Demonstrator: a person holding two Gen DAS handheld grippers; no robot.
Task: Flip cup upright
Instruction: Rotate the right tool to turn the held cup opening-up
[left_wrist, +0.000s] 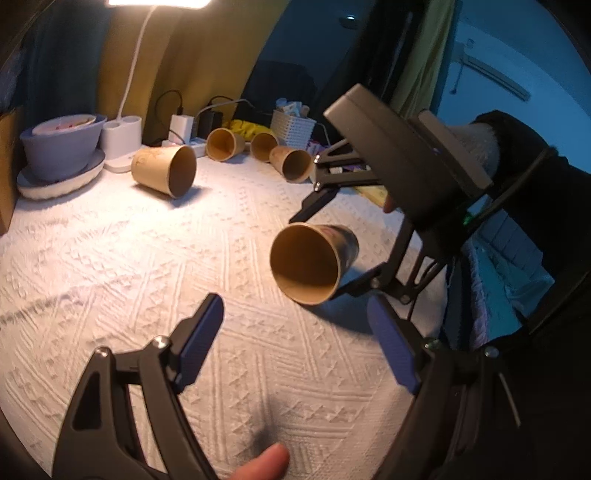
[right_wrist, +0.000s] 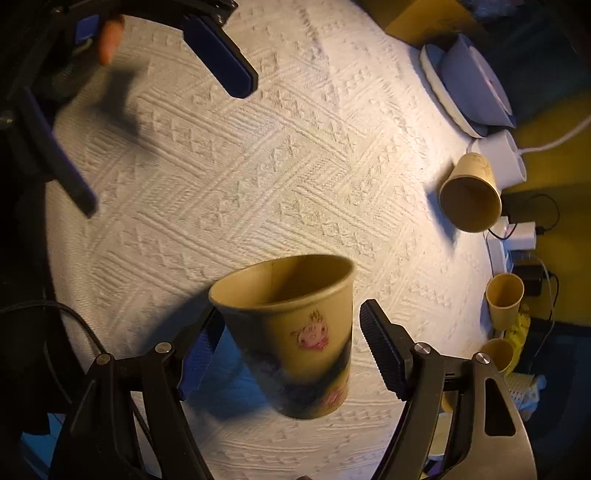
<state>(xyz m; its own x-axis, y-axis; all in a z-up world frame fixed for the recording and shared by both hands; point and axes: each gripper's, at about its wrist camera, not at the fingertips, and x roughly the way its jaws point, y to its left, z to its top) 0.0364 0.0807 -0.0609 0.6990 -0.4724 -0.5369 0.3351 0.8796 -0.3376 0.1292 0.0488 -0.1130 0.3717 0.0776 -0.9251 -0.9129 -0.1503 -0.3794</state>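
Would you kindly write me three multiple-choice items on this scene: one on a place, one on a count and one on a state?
1. Where does the purple bowl stand?
A. on a white plate
B. inside a basket
C. on top of a cup

2. How many paper cups show in the left wrist view?
A. three
B. five
C. seven

3. How is the left claw?
A. shut on a cup
B. open and empty
C. shut on nothing

Answers:
1 A: the plate's rim shows under the bowl.
2 B: four lie farther back on the cloth, and one cup lies between the fingers of the right claw.
3 B: its fingers stand wide apart over bare cloth.
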